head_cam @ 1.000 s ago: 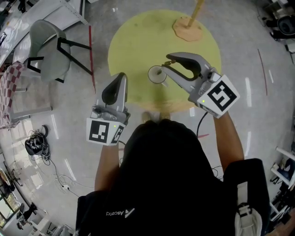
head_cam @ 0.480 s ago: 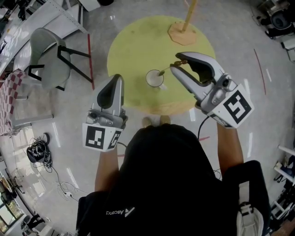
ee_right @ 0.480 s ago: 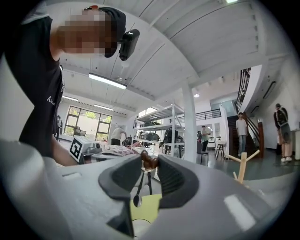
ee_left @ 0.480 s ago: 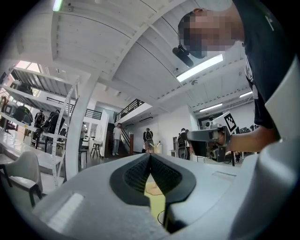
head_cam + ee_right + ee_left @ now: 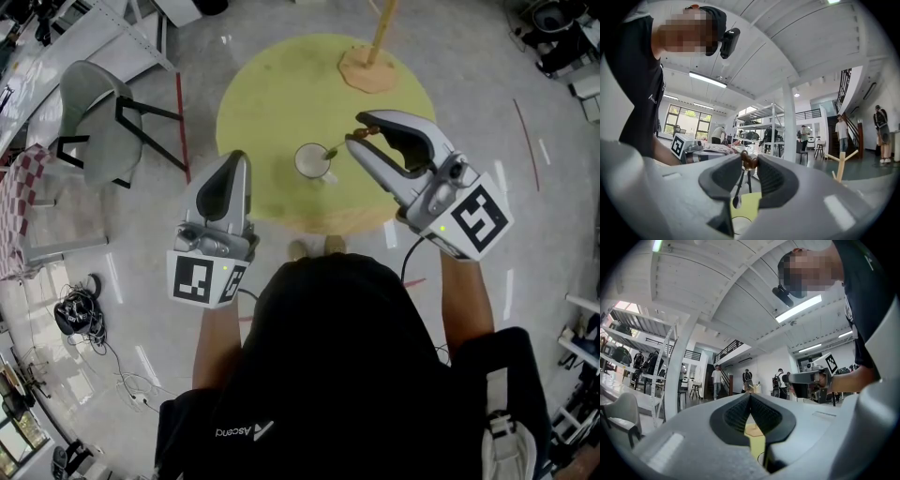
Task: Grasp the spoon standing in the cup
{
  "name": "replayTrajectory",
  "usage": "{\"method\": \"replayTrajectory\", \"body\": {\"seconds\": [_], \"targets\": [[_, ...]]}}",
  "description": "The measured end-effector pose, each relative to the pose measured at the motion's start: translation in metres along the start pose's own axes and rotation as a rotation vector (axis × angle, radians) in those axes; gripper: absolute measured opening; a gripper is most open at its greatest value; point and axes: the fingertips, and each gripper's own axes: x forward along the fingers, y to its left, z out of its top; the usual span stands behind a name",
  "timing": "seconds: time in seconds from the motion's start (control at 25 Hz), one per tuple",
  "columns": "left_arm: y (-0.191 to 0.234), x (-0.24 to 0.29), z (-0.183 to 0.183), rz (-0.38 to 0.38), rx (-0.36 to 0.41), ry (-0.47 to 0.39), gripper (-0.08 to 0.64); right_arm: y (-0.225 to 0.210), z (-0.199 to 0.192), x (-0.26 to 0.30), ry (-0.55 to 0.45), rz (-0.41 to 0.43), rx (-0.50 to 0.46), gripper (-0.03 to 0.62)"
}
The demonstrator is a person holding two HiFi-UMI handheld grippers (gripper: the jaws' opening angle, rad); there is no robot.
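Note:
A white cup (image 5: 313,161) stands on the round yellow table (image 5: 272,94). My right gripper (image 5: 361,132) is shut on the brown top end of the spoon (image 5: 336,149), just right of the cup. The spoon slants down from the fingertips, with its bowl over the cup's right rim. In the right gripper view the spoon (image 5: 738,185) hangs from the closed tips of the right gripper (image 5: 749,161), above the table and the cup's rim (image 5: 739,221). My left gripper (image 5: 241,156) hovers at the table's near left edge, shut and holding nothing. The left gripper (image 5: 750,395) shows its tips touching.
A wooden stand (image 5: 373,58) rises from its base at the table's far side, and the stand (image 5: 840,170) also shows in the right gripper view. A grey chair (image 5: 101,111) stands left of the table. Cables (image 5: 77,298) lie on the floor. People stand in the background.
My right gripper has risen and drawn the spoon up and to the right out of the cup. The left gripper has lifted a little.

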Motion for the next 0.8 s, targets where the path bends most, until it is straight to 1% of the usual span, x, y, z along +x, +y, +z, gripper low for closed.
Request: {"method": "replayTrajectory", "body": {"seconds": [0.8], "targets": [[0.0012, 0.0002, -0.0019, 0.003, 0.001, 0.004, 0.009, -0.0006, 0.0021, 0.0008, -0.002, 0.004, -0.010, 0.109]]}}
